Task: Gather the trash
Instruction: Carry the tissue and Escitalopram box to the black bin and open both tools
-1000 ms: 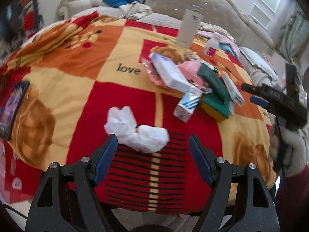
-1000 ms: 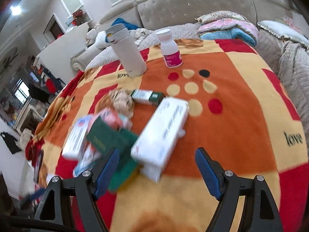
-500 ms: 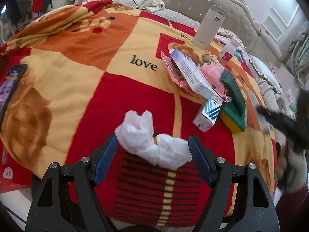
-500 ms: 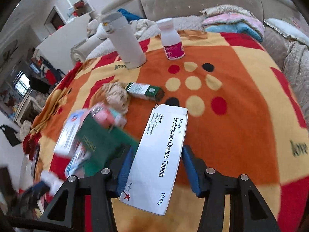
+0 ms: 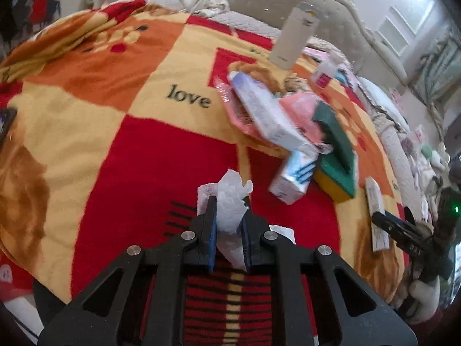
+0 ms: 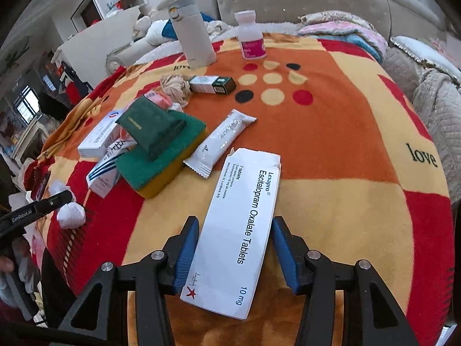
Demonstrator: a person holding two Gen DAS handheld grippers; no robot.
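Both grippers are already on trash atop the bed's red, orange and yellow blanket (image 6: 331, 132), the biggest thing in view. Right gripper (image 6: 234, 248) straddles the flattened white tablet box (image 6: 239, 230), its jaws having just been closing; the blue pads sit against the carton's long edges near its lower end, and the grip looks made, though how firm I cannot tell. The box's long axis runs straight away from the gripper along its pointing line, so it lies lengthwise between the jaws and a lift would likely carry most of its length out in front. Left gripper (image 5: 229, 225) has just closed fully on the crumpled white tissue (image 5: 230, 201), which bulges above the pads, with more of it trailing below. Further off, to the left in the right wrist view, lie the green-and-yellow sponge (image 6: 167, 155), a white sachet (image 6: 222, 141) and the small cartons; these are nearer the left hand's side.
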